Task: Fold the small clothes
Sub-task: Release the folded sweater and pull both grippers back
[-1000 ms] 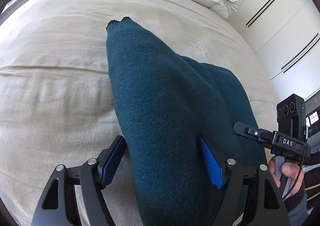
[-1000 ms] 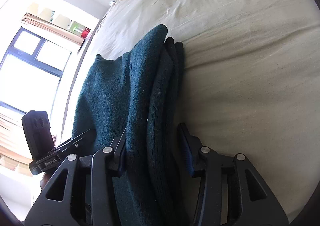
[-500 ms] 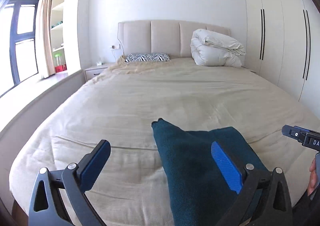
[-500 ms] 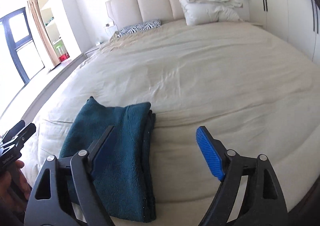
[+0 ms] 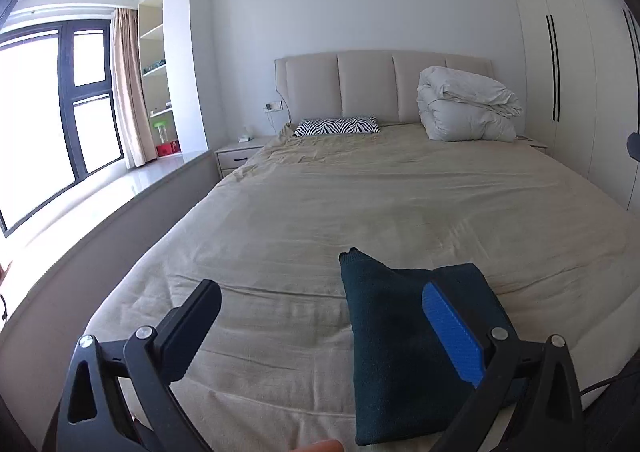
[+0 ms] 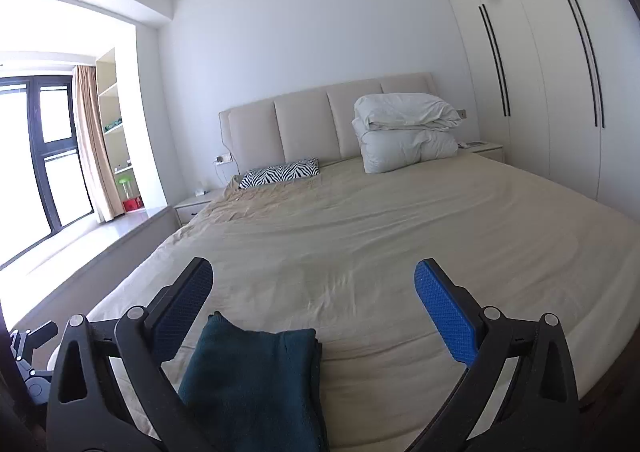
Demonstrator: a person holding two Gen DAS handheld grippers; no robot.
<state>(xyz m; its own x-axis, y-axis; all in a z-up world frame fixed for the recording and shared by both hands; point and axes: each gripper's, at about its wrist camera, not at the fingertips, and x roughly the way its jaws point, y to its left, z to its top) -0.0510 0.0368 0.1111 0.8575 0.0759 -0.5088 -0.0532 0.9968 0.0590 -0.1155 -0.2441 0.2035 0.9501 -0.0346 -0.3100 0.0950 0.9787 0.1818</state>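
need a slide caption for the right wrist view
Open right gripper above a folded teal sweater lying on the beige bed.

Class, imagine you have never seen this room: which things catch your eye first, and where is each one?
The dark teal folded garment stands out, lying on the beige bed sheet near the foot, in front of both open grippers. At the head of the bed, a zebra-striped pillow lies on the left, and a bundled white duvet sits against the headboard on the right.
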